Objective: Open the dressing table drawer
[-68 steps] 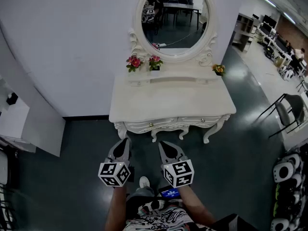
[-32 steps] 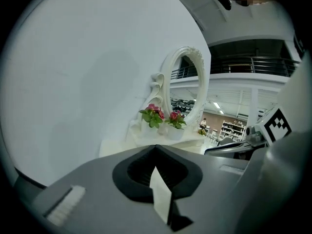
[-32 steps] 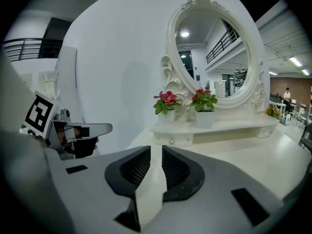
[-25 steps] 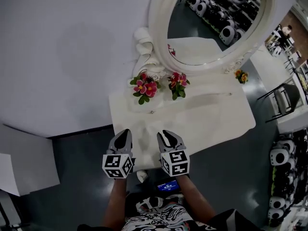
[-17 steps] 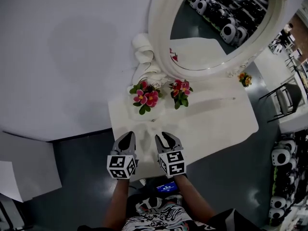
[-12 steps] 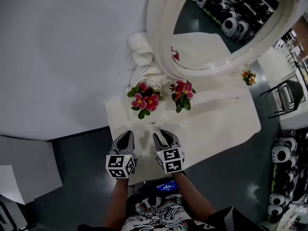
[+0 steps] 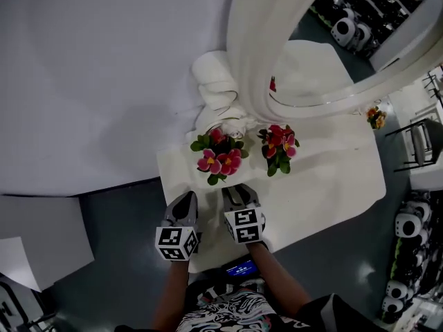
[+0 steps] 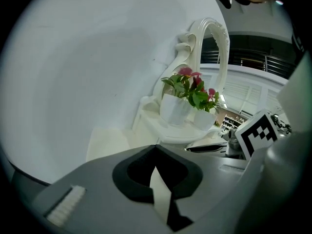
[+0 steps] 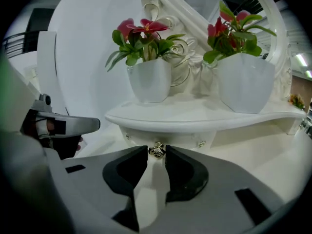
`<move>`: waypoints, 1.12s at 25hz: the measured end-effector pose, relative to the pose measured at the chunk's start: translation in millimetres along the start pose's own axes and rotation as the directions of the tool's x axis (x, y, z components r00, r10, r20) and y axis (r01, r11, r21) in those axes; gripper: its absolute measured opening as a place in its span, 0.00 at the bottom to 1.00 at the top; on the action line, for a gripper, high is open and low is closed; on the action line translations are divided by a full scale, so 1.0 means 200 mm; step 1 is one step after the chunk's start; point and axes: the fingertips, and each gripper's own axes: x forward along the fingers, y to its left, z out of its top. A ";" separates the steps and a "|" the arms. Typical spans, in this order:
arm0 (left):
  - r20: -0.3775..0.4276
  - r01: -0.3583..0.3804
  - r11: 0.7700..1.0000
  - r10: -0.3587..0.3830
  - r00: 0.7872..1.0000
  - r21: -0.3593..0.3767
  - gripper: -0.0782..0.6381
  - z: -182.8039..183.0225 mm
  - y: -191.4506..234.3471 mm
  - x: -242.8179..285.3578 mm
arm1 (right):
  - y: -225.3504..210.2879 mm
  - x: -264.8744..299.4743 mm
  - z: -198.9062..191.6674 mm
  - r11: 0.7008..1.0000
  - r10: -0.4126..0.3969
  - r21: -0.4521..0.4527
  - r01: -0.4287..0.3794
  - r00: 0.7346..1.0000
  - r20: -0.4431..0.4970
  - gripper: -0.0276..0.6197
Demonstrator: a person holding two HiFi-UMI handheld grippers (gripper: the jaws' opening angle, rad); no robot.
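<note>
The white dressing table (image 7: 325, 185) carries a raised shelf (image 9: 195, 118) under the oval mirror (image 7: 332, 40). A small drawer front (image 9: 183, 139) under that shelf has a brass knob (image 9: 156, 149). My right gripper (image 9: 156, 152) has the knob between its fingertips; its jaws are opening and do not press on it. In the head view the right gripper (image 7: 234, 194) reaches over the tabletop toward the flower pots. My left gripper (image 7: 185, 203) hovers beside it at the table's left front edge. Its jaws (image 8: 155, 147) are shut on nothing.
Two white pots of pink flowers (image 7: 220, 161) (image 7: 279, 144) stand on the shelf right above the knob. A small yellow flower pot (image 7: 374, 117) sits at the table's far right. A white wall is at the left, and dark floor with a chair (image 7: 422, 144) at the right.
Both grippers have moved forward and down over the tabletop toward the shelf under the flower pots. The head view has closed in on the mirror and the table.
</note>
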 end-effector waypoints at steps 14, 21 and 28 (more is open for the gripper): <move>0.046 -0.022 1.000 0.023 0.999 -0.018 0.11 0.02 0.03 -0.04 | 0.05 -0.13 -0.13 0.999 0.010 -0.044 -0.012 0.999 -0.053 0.19; 0.054 -0.027 0.999 0.028 0.998 -0.024 0.11 0.01 0.02 -0.08 | 0.07 -0.21 -0.21 0.999 0.012 -0.034 -0.014 0.998 -0.067 0.19; 0.068 -0.040 0.999 0.041 0.997 -0.008 0.11 0.03 -0.03 -0.13 | 0.07 -0.24 -0.22 0.999 -0.012 -0.043 0.010 0.998 -0.060 0.20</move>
